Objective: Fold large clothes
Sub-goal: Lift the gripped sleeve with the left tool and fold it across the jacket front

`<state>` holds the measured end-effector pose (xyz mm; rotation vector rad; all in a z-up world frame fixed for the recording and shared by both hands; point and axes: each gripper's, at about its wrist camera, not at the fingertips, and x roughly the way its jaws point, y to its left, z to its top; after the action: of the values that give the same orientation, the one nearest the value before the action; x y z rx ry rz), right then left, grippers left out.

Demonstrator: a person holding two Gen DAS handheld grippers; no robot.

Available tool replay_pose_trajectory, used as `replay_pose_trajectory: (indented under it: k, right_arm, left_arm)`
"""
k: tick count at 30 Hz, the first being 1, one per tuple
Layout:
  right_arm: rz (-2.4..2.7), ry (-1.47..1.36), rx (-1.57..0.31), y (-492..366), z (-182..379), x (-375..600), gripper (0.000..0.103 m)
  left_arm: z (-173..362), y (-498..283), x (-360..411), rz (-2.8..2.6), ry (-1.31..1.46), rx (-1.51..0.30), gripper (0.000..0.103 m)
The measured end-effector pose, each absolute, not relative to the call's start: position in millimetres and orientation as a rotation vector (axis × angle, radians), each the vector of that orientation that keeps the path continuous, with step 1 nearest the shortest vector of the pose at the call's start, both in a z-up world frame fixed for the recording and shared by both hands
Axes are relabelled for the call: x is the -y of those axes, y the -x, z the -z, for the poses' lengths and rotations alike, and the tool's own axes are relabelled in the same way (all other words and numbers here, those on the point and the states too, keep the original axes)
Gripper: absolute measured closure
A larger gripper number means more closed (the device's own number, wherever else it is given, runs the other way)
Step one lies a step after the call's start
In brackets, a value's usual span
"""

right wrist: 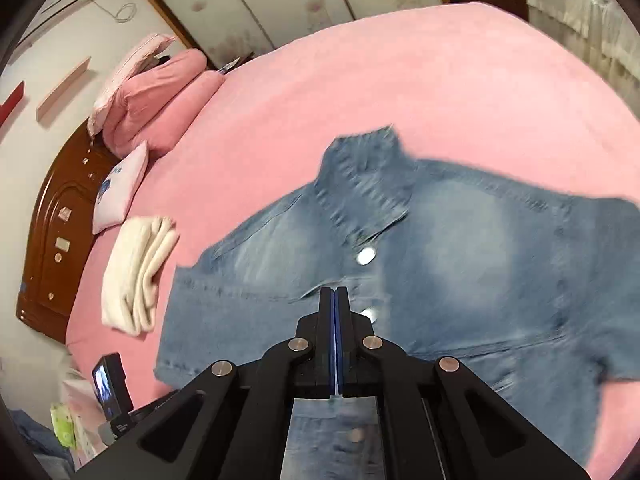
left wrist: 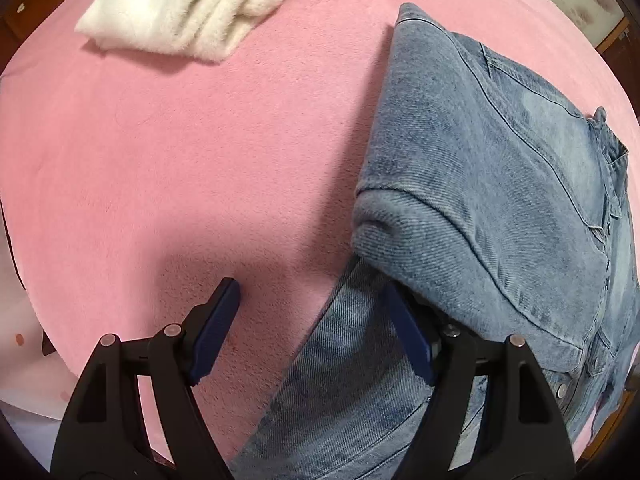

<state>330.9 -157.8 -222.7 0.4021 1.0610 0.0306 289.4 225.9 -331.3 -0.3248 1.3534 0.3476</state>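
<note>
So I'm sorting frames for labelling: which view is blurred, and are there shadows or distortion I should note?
Right wrist view: the denim jacket is streaked with motion blur, while the right gripper itself stays sharp. Left wrist view: crisp; the jacket casts a soft shadow on the pink bedcover, with another beside the left gripper. Both views: fisheye bending, dark corners.

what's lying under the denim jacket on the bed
The denim jacket lies on the pink bedspread. Its own folded sleeve is tucked beneath; anything else under it is covered.
</note>
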Motion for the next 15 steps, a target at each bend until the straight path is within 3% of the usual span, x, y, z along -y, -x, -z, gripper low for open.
replay_pose_trajectory:
  k: [5,8,9,11,12,13,15]
  right_arm:
    - [-0.062,-0.655,-1.300,-336,275,186,0.102]
    - [0.003,-0.632,-1.447,-329,321,191,0.100]
    - [0.014,-0.630,-1.459,-323,330,185,0.092]
    - [0.001,-0.671,-1.484,-308,350,180,0.064]
    - [-0.007,-0.687,-1.495,-303,354,179,0.045]
    - [-0.014,-0.695,-1.510,-300,361,174,0.037]
    - [0.007,-0.639,-1.529,-299,374,167,0.037]
  left_arm:
    - [330,-281,-226,-0.359,0.325,-1.363,0.030]
    - [329,-276,-228,-0.352,0.319,-1.378,0.030]
    - [328,-274,-229,-0.349,0.315,-1.382,0.030]
    - [330,-277,-223,-0.339,0.308,-1.391,0.030]
    - [329,-275,-217,-0.337,0.304,-1.393,0.030]
    - [329,-273,-217,-0.337,0.301,-1.395,0.030]
    - [328,-271,-217,-0.338,0.299,-1.396,0.030]
